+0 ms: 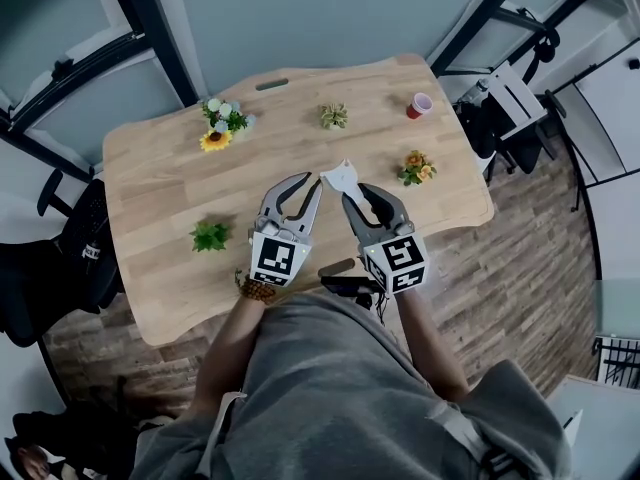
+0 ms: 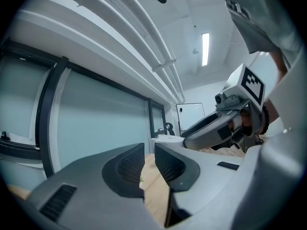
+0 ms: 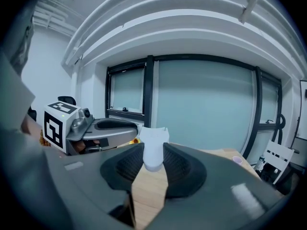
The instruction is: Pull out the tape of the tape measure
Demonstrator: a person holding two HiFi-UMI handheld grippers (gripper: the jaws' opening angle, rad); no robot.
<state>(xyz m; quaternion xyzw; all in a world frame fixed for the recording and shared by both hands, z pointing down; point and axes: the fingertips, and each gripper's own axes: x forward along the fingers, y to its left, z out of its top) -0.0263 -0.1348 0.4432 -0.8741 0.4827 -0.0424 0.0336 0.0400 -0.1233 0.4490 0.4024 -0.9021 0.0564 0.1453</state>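
Note:
A white tape measure (image 1: pixel 341 176) hangs above the wooden table (image 1: pixel 160 178), and my right gripper (image 1: pixel 352 196) is shut on it. In the right gripper view the white case (image 3: pixel 153 145) sits pinched between the two dark ribbed pads (image 3: pixel 178 166), its wider end sticking out past my right gripper (image 3: pixel 153 153). No pulled-out tape shows. My left gripper (image 1: pixel 312 186) is just left of the case, tips close to it. In the left gripper view my left gripper (image 2: pixel 149 159) has a narrow gap between its pads, with only table wood showing through.
Small artificial plants dot the table: a sunflower bunch (image 1: pixel 222 123), a green tuft (image 1: pixel 210 235), a pale plant (image 1: pixel 334 116) and orange flowers (image 1: pixel 415 167). A red cup (image 1: pixel 419 104) stands at the far right. Dark chairs (image 1: pixel 60 258) flank the table; glass walls lie behind.

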